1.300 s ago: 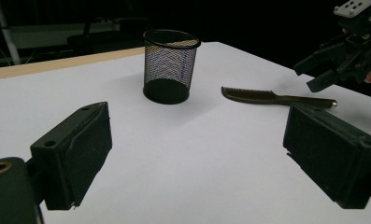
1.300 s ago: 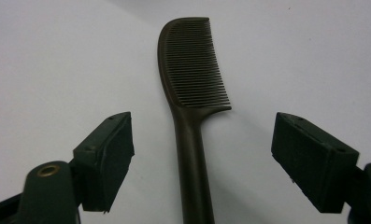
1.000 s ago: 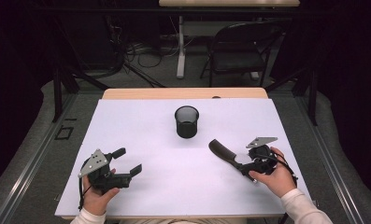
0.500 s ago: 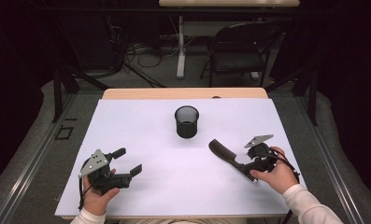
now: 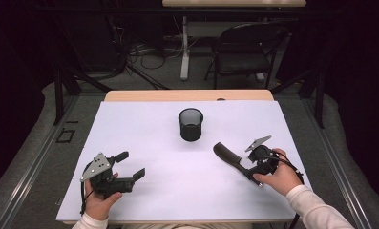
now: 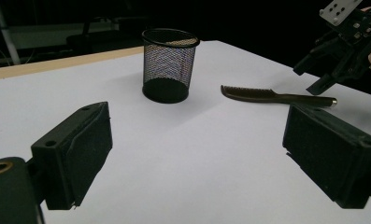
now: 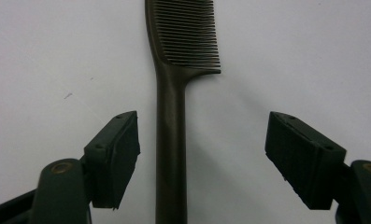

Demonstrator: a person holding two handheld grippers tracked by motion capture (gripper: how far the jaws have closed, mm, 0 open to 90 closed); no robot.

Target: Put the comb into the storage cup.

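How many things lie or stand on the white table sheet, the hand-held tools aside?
2: a mesh cup standing upright near the middle, and a dark comb lying flat to its right, its handle between the right tool's open jaws.

The comb (image 7: 173, 116) is a dark brown, almost black, with fine close-set teeth that read as a ribbed stripe pattern. The pen cup (image 5: 191, 124) is black wire mesh, its fine grid letting pale light through. The counter (image 5: 168, 191) carries a plain white cover with no pattern, and a strip of light wood shows along its 12 o'clock edge. Each hand-held gripper, left (image 5: 130, 164) and right (image 7: 202, 158), is matt black, with a grey top plate. The sleeve (image 5: 316, 210) at 5 o'clock is white.
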